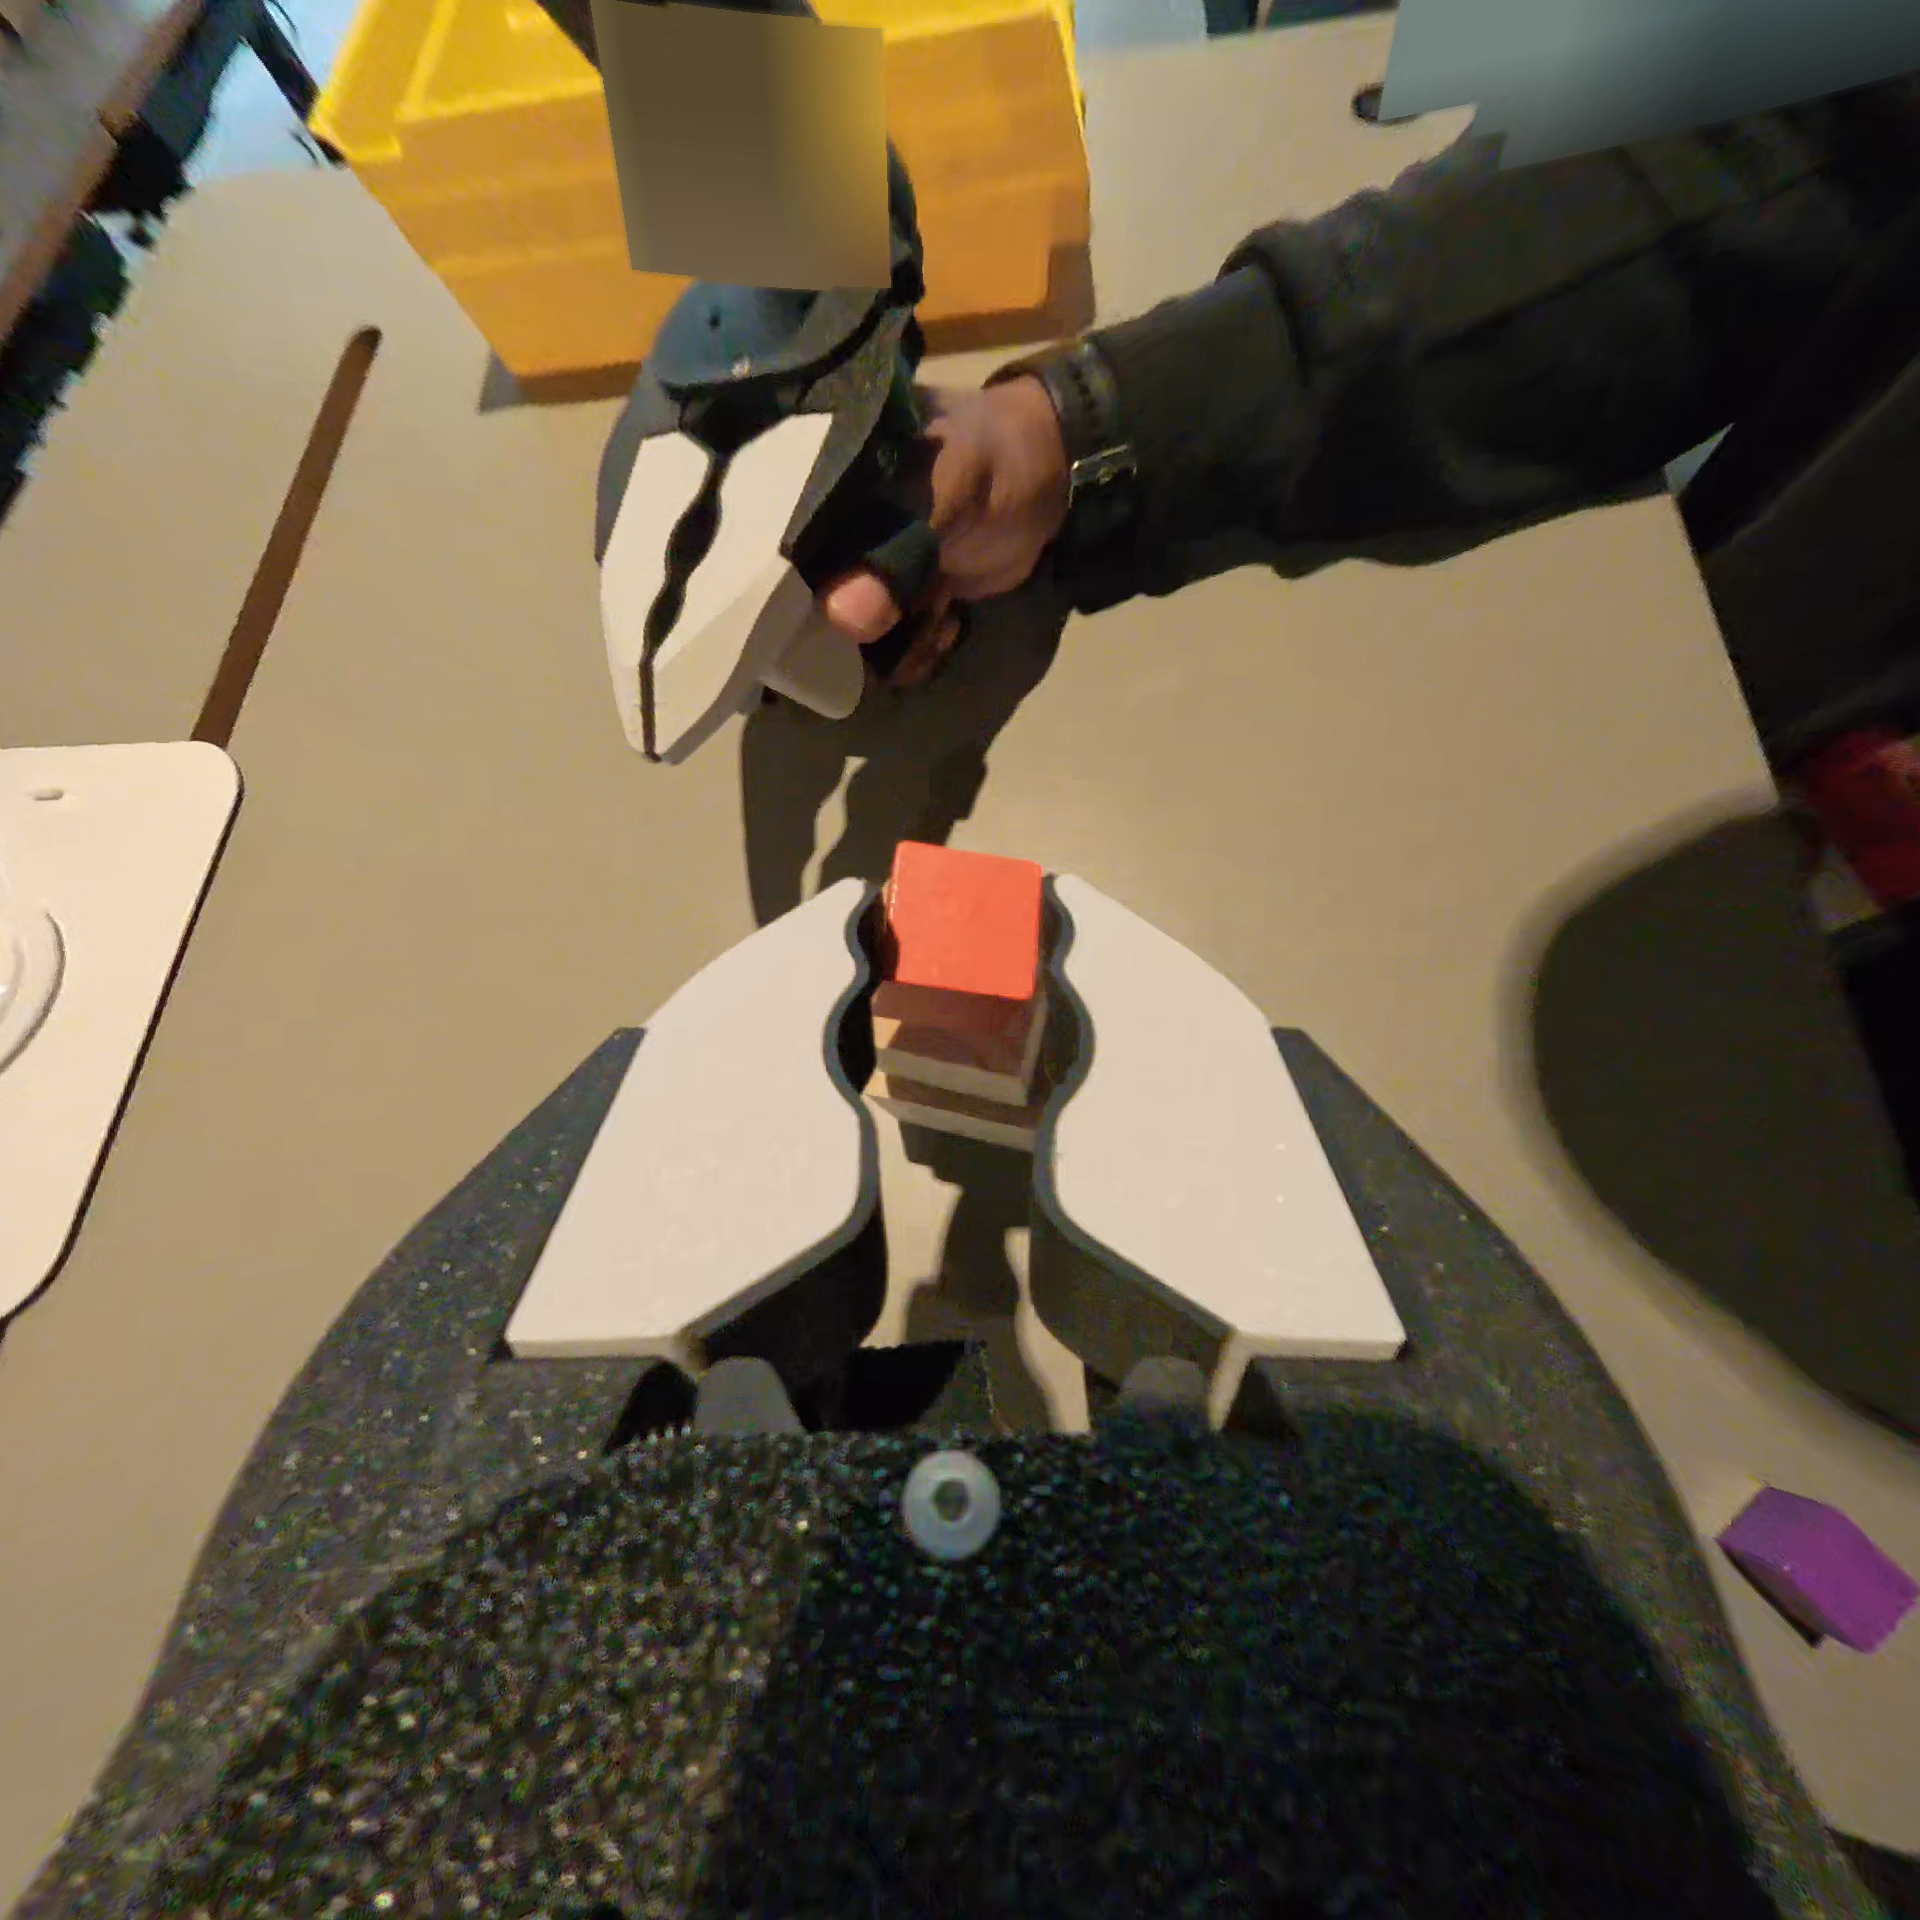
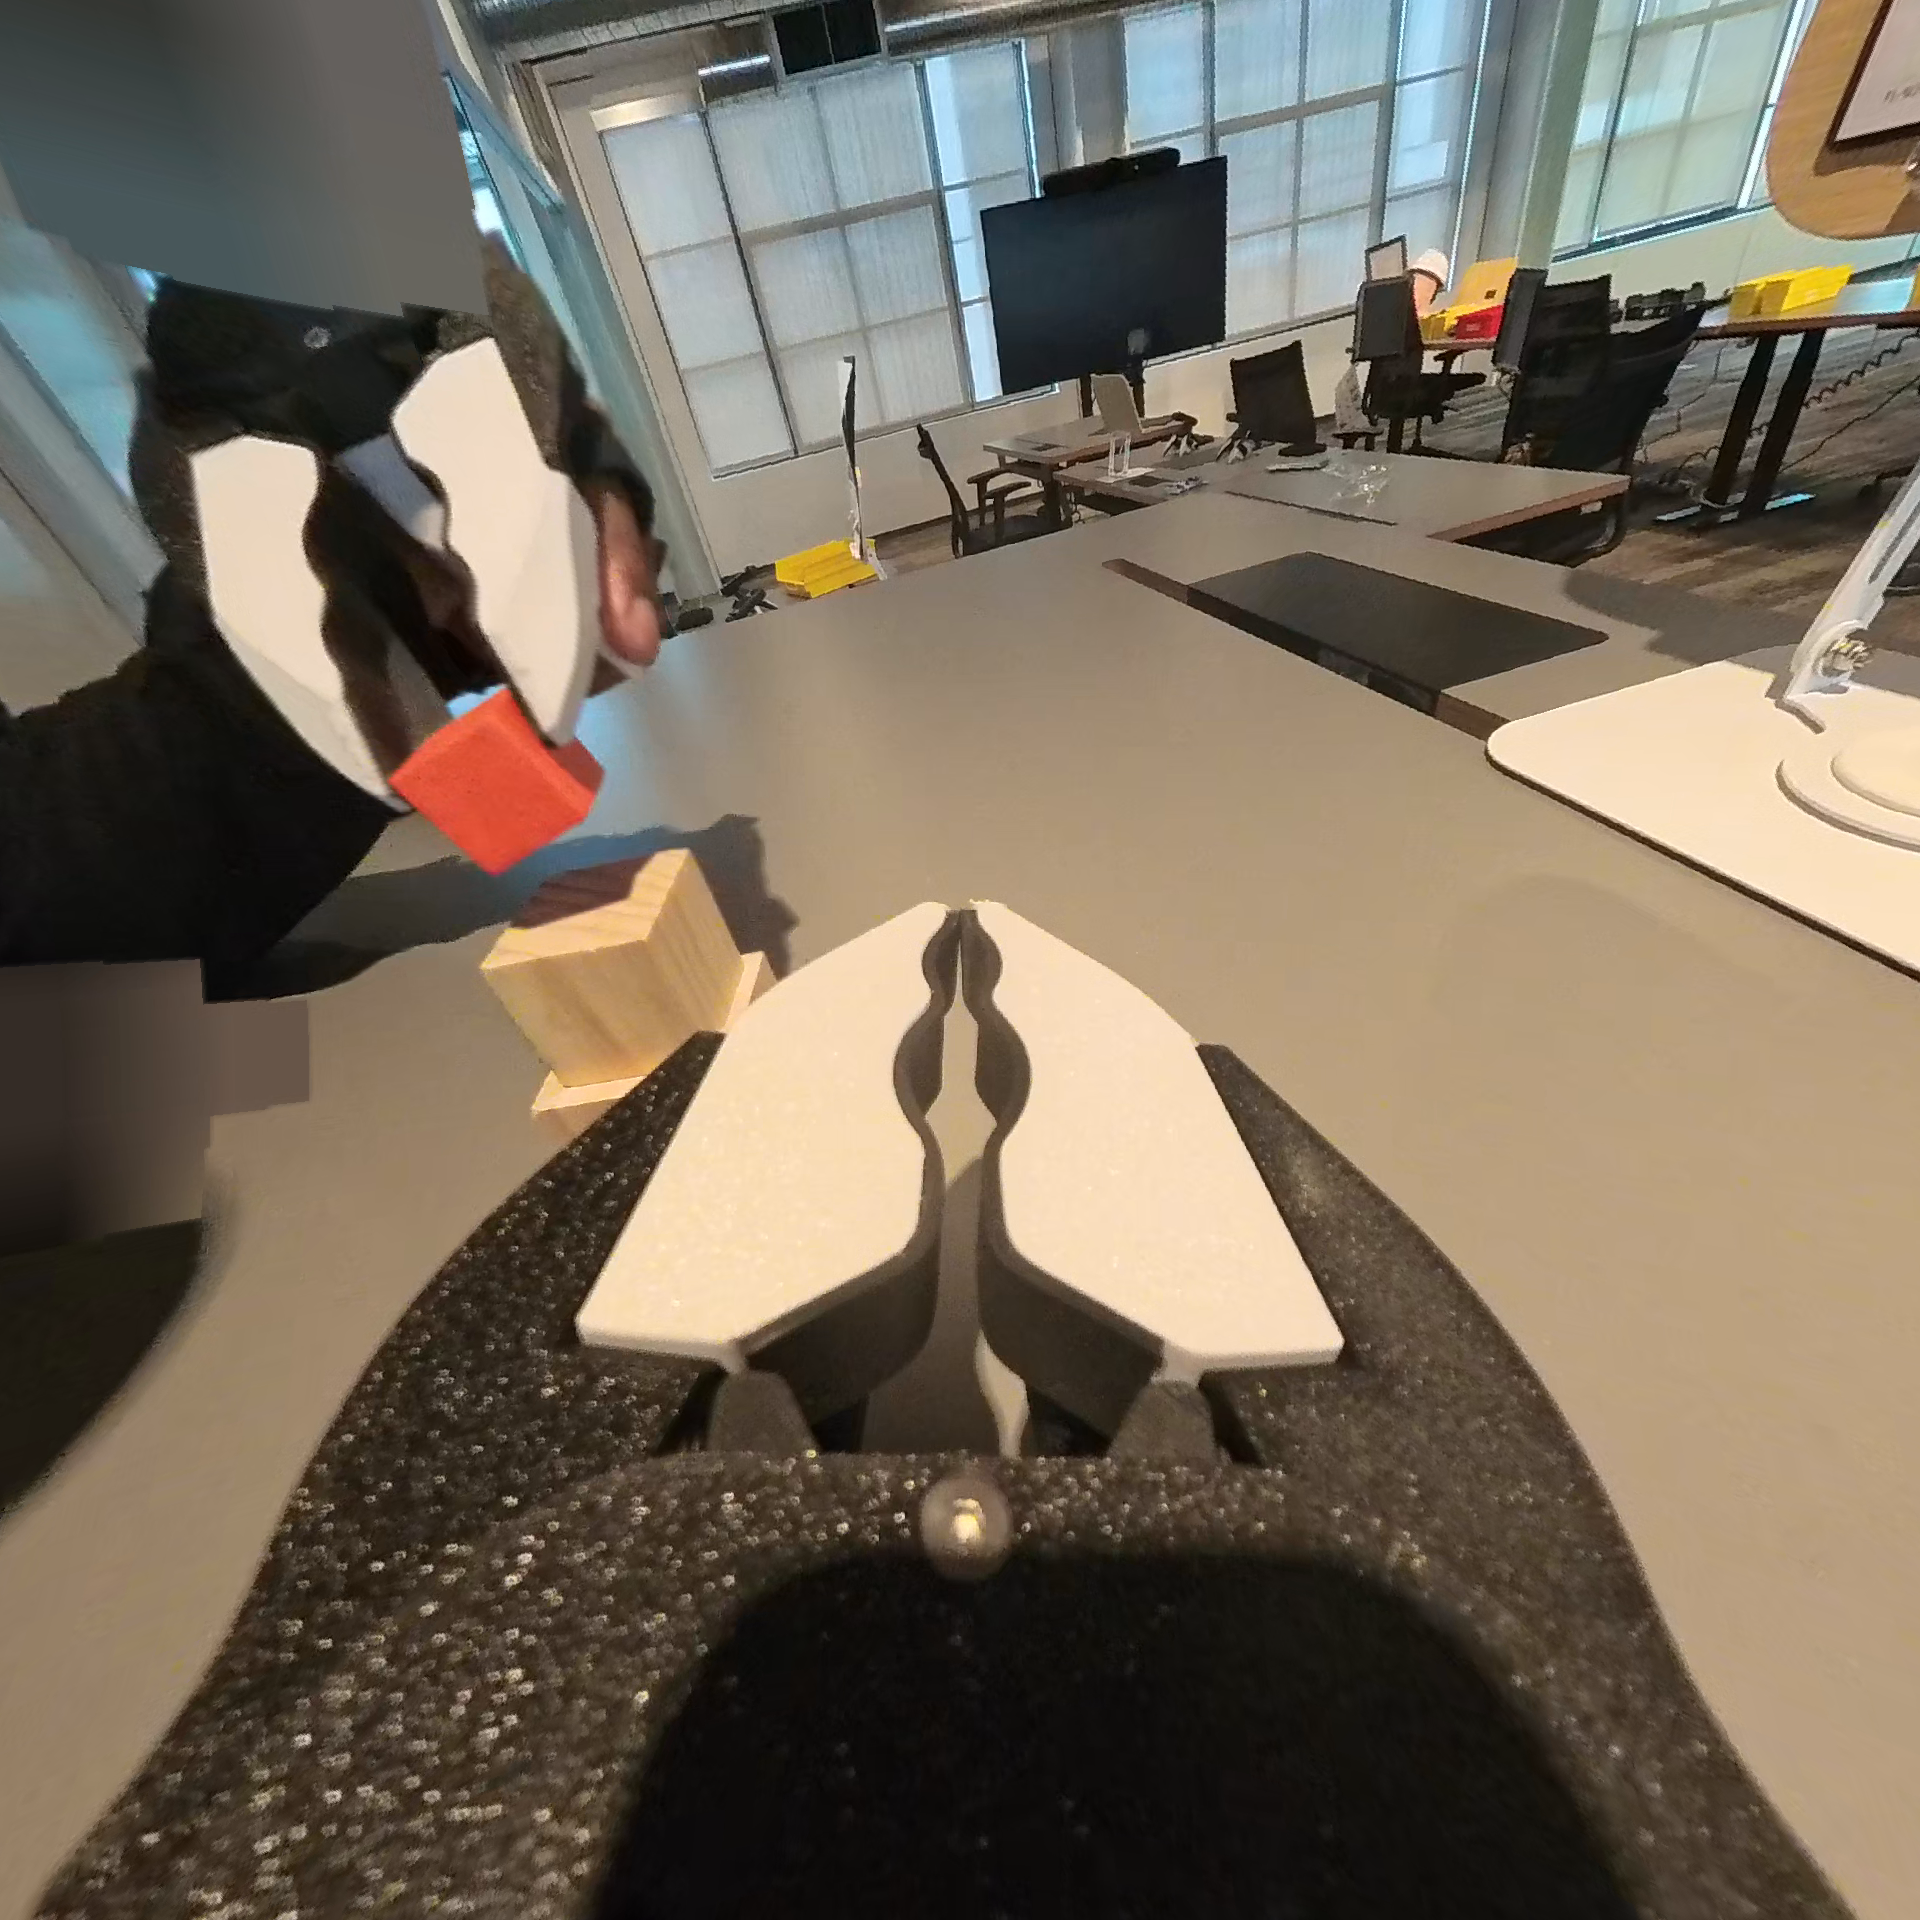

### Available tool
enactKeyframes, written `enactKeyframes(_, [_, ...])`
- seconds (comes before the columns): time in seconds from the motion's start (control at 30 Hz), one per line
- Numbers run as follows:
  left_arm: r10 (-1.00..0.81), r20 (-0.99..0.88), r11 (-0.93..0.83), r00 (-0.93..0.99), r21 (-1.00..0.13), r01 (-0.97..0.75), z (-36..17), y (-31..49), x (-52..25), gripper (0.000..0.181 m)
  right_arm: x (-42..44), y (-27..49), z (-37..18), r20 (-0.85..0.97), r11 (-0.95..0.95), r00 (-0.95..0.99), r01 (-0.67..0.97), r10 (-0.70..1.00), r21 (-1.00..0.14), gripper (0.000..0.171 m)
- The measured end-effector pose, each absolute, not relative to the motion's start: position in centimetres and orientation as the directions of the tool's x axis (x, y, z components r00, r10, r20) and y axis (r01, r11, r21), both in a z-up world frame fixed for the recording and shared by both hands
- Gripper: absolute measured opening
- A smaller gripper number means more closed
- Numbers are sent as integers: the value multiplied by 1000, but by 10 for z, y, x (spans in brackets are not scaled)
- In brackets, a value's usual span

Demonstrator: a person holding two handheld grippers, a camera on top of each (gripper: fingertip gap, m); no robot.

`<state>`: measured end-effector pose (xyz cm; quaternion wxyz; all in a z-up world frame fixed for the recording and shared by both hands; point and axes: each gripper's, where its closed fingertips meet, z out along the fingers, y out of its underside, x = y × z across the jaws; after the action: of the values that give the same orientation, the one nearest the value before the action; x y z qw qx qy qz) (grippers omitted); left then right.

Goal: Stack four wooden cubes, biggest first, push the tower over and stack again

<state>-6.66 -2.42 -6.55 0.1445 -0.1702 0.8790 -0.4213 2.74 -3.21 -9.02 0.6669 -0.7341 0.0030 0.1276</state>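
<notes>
Above the two stacked plain wooden cubes (image 2: 613, 977) on the grey tabletop (image 2: 1143, 790), my left claw (image 1: 961, 935) grips the red cube (image 1: 966, 920); my right claw (image 2: 961, 914) sits empty beside them, fingertips touching.

Open office: desks (image 2: 1423, 499), chairs (image 2: 1273, 400), monitor (image 2: 1107, 270)

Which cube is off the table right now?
The red cube, gripped by the left gripper above the two stacked plain wooden cubes. The purple cube lies apart on the table.

Red cube (image 1: 966, 920), purple cube (image 1: 1818, 1579)
</notes>
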Motion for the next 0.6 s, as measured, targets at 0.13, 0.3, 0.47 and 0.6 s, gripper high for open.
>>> enactKeyframes(0.13, [-366, -64, 618, -928, -762, -192, -72, -28, -65, 27, 28, -32, -90, -196, -113, 966, -179, 167, -977, 0])
enactKeyframes(0.3, [-306, -33, 626, -951, -760, -175, -82, -30, -71, 27, 28, -31, -91, -202, -114, 965, -184, 168, -976, 0])
enactKeyframes(0.47, [-305, -29, 633, -952, -753, -180, -82, -28, -70, 28, 28, -30, -90, -204, -111, 964, -187, 172, -976, 0])
enactKeyframes(0.6, [-292, -31, 653, -956, -736, -176, -82, -29, -69, 28, 28, -29, -90, -204, -111, 964, -187, 173, -976, 0])
